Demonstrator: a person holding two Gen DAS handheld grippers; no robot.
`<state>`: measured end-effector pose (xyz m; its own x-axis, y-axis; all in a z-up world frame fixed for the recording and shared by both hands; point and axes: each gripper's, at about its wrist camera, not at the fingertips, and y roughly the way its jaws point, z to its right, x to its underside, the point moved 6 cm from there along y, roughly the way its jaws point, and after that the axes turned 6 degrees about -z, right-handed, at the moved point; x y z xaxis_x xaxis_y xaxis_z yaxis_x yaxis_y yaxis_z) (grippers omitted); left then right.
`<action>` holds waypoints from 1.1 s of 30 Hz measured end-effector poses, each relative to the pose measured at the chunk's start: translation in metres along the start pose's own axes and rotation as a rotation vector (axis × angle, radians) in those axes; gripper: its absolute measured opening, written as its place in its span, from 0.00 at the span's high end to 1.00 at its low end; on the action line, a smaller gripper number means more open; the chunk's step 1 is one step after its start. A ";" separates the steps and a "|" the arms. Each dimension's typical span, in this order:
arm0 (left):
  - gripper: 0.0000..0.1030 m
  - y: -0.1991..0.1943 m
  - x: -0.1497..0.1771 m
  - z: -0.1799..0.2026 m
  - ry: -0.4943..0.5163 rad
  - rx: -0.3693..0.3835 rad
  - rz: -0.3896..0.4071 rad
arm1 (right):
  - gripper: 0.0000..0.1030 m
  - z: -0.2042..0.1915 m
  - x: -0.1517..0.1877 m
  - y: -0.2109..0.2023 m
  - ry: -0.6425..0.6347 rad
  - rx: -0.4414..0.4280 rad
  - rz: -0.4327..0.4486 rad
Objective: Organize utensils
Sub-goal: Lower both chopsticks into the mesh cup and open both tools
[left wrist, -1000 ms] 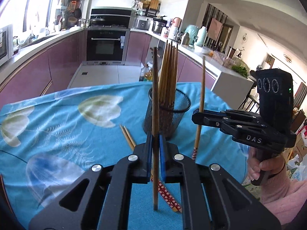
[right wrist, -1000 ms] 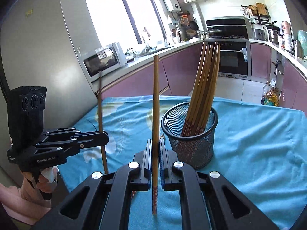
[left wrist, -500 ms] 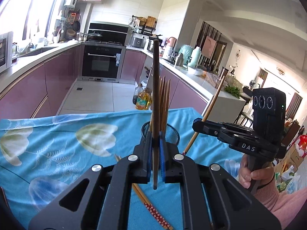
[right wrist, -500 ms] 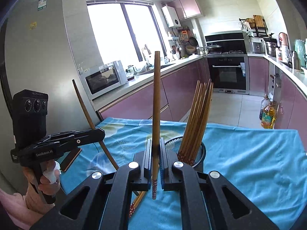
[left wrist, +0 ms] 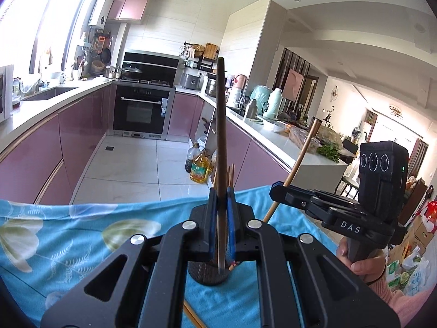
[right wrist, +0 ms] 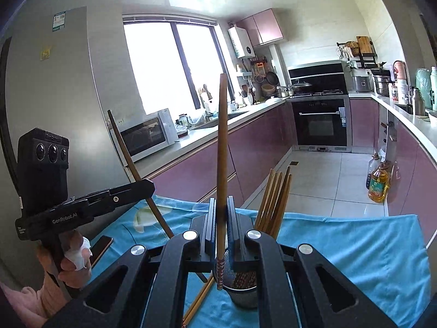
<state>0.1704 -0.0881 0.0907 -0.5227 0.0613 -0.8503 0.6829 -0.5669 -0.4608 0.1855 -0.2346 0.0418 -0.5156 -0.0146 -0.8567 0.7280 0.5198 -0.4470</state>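
Left claw (left wrist: 221,218) is clamped on a dark brown wooden chopstick (left wrist: 220,125), held upright above the black wire-mesh holder (left wrist: 209,274). Right claw (right wrist: 220,227) is clamped too, gripping a lighter brown chopstick with a red patterned tip (right wrist: 221,147), also upright, its tip just over the holder's rim. Both hang above the counter with the blue flowered cloth (right wrist: 355,251). A bundle of wooden chopsticks (right wrist: 274,199) stands inside the holder, leaning right. Two loose chopsticks (right wrist: 200,298) lie on the cloth beside it. A dark phone (right wrist: 101,247) rests near the left hand (right wrist: 73,262).
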 end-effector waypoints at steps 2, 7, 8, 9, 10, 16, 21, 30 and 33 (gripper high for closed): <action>0.93 0.001 -0.008 0.003 0.009 -0.005 0.009 | 0.94 0.002 -0.003 0.000 0.005 0.000 0.009; 0.93 0.011 -0.012 0.013 0.038 -0.028 0.009 | 0.94 0.007 -0.007 0.001 0.009 0.020 0.025; 0.93 0.014 -0.011 0.015 0.042 -0.034 0.004 | 0.94 0.009 -0.007 0.003 0.010 0.032 0.026; 0.93 0.017 -0.009 0.016 0.046 -0.042 -0.004 | 0.94 0.011 -0.006 0.005 0.012 0.036 0.022; 0.93 0.022 -0.007 0.015 0.049 -0.047 -0.016 | 0.94 0.014 -0.004 0.008 0.018 0.036 0.013; 0.93 0.053 0.010 0.009 0.040 -0.044 -0.111 | 0.94 0.023 0.013 0.031 0.039 0.043 -0.061; 0.93 0.074 0.029 0.004 0.061 -0.048 -0.193 | 0.94 0.027 0.029 0.048 0.046 0.052 -0.143; 0.92 0.103 0.044 -0.006 0.081 -0.068 -0.281 | 0.92 0.044 0.049 0.071 0.092 0.072 -0.241; 0.92 0.114 0.044 -0.010 0.071 -0.081 -0.294 | 0.92 0.046 0.050 0.073 0.103 0.082 -0.246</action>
<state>0.2303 -0.1417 -0.0018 -0.6685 0.2718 -0.6923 0.5481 -0.4491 -0.7056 0.2335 -0.2360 -0.0459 -0.7217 -0.0431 -0.6908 0.6069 0.4406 -0.6615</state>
